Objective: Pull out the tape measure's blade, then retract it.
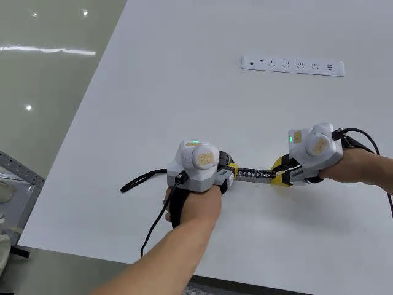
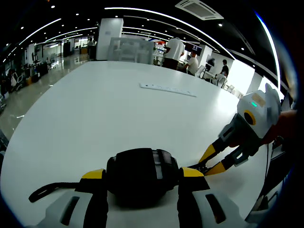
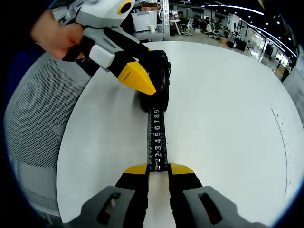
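Blade (image 3: 157,137) partly out, held at both ends
The tape measure (image 2: 142,175) lies on the surface (image 1: 184,74), its case clamped by your left hand-held gripper (image 2: 142,173); your right hand-held gripper (image 3: 159,168) is closed on the blade tip. Pull straight along the blade, level, so it does not twist. Free room is on your right; the power strip (image 1: 293,65) is well apart, the near edge close.

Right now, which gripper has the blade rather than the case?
The right gripper: its jaws are shut on the end of the numbered blade, which is drawn a short way out. The left gripper clamps the black case instead.
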Motion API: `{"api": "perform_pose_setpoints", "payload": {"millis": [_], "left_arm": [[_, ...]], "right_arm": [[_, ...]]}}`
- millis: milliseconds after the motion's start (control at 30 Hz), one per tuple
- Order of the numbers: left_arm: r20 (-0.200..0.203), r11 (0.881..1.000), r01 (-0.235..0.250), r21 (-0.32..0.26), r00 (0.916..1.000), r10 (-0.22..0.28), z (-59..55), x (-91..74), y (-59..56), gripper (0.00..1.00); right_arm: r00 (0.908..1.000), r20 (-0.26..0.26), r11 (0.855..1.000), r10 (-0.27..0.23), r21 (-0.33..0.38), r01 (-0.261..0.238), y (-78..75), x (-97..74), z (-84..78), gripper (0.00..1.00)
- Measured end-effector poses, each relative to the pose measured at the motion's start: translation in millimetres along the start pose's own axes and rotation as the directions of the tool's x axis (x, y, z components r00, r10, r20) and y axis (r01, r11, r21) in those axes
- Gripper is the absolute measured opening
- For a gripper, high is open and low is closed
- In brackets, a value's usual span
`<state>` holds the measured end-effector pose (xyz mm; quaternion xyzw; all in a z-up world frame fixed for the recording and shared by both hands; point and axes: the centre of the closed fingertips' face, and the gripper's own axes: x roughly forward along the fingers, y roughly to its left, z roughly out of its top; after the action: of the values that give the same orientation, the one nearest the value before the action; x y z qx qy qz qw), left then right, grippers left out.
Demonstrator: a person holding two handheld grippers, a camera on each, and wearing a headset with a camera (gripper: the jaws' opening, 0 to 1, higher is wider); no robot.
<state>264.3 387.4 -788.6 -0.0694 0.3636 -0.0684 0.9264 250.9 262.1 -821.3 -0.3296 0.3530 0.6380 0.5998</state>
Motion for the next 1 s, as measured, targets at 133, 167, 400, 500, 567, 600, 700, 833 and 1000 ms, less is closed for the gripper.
{"api": "perform_pose_setpoints", "payload": {"millis": [133, 167, 400, 500, 567, 600, 700, 833, 1000], "left_arm": [[-0.001, 1.000, 0.002, -0.001, 1.0000, -0.002, 0.0, 0.1, -0.1, 0.55], [-0.001, 1.000, 0.002, -0.001, 1.0000, -0.002, 0.1, 0.1, -0.2, 0.55], [-0.002, 1.000, 0.003, -0.001, 1.0000, -0.003, 0.1, 0.0, -0.3, 0.55], [-0.003, 1.000, 0.003, -0.001, 1.0000, -0.003, 0.2, 0.2, -0.2, 0.55], [-0.003, 1.000, 0.003, -0.003, 1.0000, -0.003, 0.2, 0.3, -0.1, 0.55], [-0.003, 1.000, 0.004, -0.003, 1.0000, -0.004, 0.2, 0.3, -0.1, 0.55], [-0.004, 1.000, 0.005, -0.003, 1.0000, -0.005, 0.1, 0.4, -0.2, 0.55], [-0.004, 1.000, 0.005, -0.004, 1.0000, -0.005, 0.1, 0.5, -0.1, 0.55], [-0.005, 1.000, 0.006, -0.004, 1.0000, -0.006, 0.1, 0.6, 0.1, 0.55]], "right_arm": [[1.0000, 0.002, 1.000, 0.003, -0.003, -0.003, 0.3, 2.7, 4.0, 0.12], [1.0000, 0.003, 1.000, 0.003, -0.004, -0.003, 0.5, 3.6, 5.6, 0.12], [0.9999, 0.012, 1.000, 0.007, -0.010, -0.007, 0.9, 10.8, 14.6, 0.12], [0.9998, 0.016, 1.000, 0.009, -0.011, -0.009, 0.8, 13.0, 17.5, 0.12], [0.9998, 0.017, 1.000, 0.010, -0.010, -0.009, 1.0, 14.1, 19.4, 0.12], [0.9998, 0.018, 1.000, 0.010, -0.011, -0.010, 1.1, 14.9, 20.6, 0.12], [0.9997, 0.022, 1.000, 0.012, -0.011, -0.012, 1.5, 17.3, 24.2, 0.12], [0.9996, 0.026, 1.000, 0.014, -0.018, -0.014, 1.4, 22.0, 30.4, 0.12], [0.9993, 0.032, 1.000, 0.017, -0.021, -0.017, -0.7, 28.0, 35.2, 0.12]]}}
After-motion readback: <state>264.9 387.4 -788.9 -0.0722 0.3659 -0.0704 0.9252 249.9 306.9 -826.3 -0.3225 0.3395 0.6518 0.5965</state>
